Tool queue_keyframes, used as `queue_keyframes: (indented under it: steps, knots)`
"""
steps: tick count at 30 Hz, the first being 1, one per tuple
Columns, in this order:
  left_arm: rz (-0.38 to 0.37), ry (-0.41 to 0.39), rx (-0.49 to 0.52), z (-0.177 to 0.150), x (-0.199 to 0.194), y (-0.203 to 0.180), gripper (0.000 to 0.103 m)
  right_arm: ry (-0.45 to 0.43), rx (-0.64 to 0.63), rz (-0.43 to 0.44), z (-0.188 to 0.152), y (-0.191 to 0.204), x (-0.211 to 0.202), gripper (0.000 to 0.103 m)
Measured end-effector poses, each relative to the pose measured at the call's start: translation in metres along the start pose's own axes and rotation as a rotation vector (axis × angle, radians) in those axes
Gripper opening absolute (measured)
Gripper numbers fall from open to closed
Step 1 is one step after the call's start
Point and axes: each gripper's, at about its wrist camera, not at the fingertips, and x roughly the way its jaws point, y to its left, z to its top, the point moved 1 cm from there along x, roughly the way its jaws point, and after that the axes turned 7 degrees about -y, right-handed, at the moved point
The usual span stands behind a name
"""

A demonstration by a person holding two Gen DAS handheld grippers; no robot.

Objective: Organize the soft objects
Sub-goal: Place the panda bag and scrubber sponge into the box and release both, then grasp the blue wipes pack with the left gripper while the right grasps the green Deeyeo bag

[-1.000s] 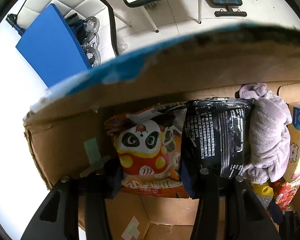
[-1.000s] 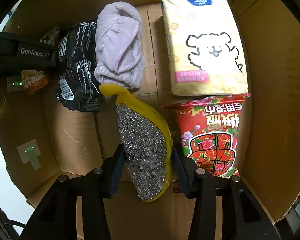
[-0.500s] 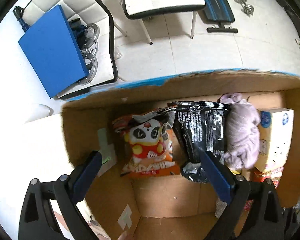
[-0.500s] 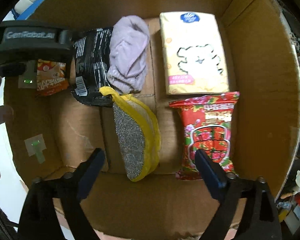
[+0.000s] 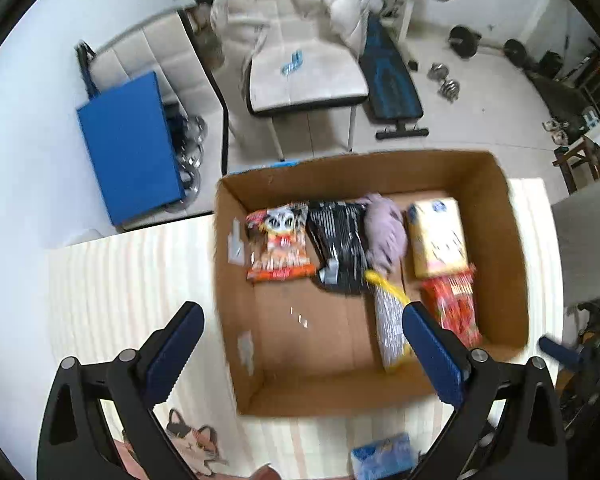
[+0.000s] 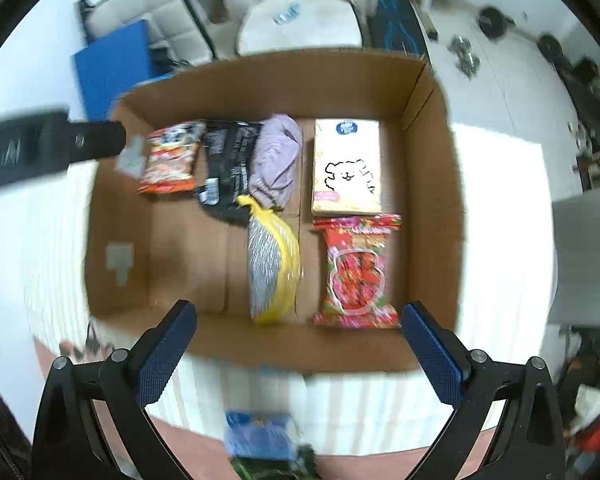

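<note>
An open cardboard box (image 5: 512, 240) holds a panda snack bag (image 5: 278, 248), a black bag (image 5: 340, 248), a lilac cloth (image 5: 384, 232), a yellow tissue pack (image 5: 438, 236), a red snack bag (image 5: 456, 308) and a yellow-and-silver scrubber (image 5: 388, 320). My left gripper (image 5: 300, 314) hangs open above the box's near left corner with nothing between its fingers. High over the box's near wall, my right gripper (image 6: 296, 312) has its jaws opening, with nothing between them; the scrubber (image 6: 272, 268) and red bag (image 6: 358, 272) lie below. A blue pack (image 6: 260, 436) lies on the table outside the box.
The box stands on a striped table cover (image 5: 120, 280) with a cat print (image 5: 188, 440) near the front edge. Beyond the table are a white chair (image 5: 304, 80), a blue board (image 5: 128, 152), a weight bench (image 5: 392, 88) and dumbbells (image 5: 444, 80) on the floor.
Both grippers have opened wide and risen out of the box. The left let go of the panda snack bag, the right let go of the scrubber; both items stay on the box floor.
</note>
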Motion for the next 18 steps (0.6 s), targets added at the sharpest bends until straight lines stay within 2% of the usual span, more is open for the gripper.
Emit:
queue_keyframes:
  steps: [3, 6, 9, 12, 14, 18]
  knots:
    - [0.066, -0.054, 0.03, -0.045, -0.029, -0.002, 0.102, -0.009, 0.029, 0.031, -0.04, -0.026, -0.028, 0.103]
    - [0.136, -0.072, 0.096, -0.104, -0.036, -0.006, 0.102, 0.038, 0.177, 0.109, -0.099, -0.057, -0.029, 0.103]
    - [0.203, -0.023, 0.178, -0.158, -0.02, -0.01, 0.102, 0.151, 0.42, 0.23, -0.174, -0.084, 0.0, 0.103]
    - [0.23, 0.056, 0.259, -0.202, 0.007, -0.016, 0.102, 0.309, 0.655, 0.333, -0.249, -0.094, 0.043, 0.103]
    - [0.25, 0.091, 0.313, -0.223, 0.023, -0.021, 0.102, 0.394, 0.768, 0.382, -0.285, -0.091, 0.067, 0.103]
    - [0.297, 0.101, 0.4, -0.244, 0.04, -0.028, 0.102, 0.489, 0.869, 0.426, -0.315, -0.074, 0.105, 0.103]
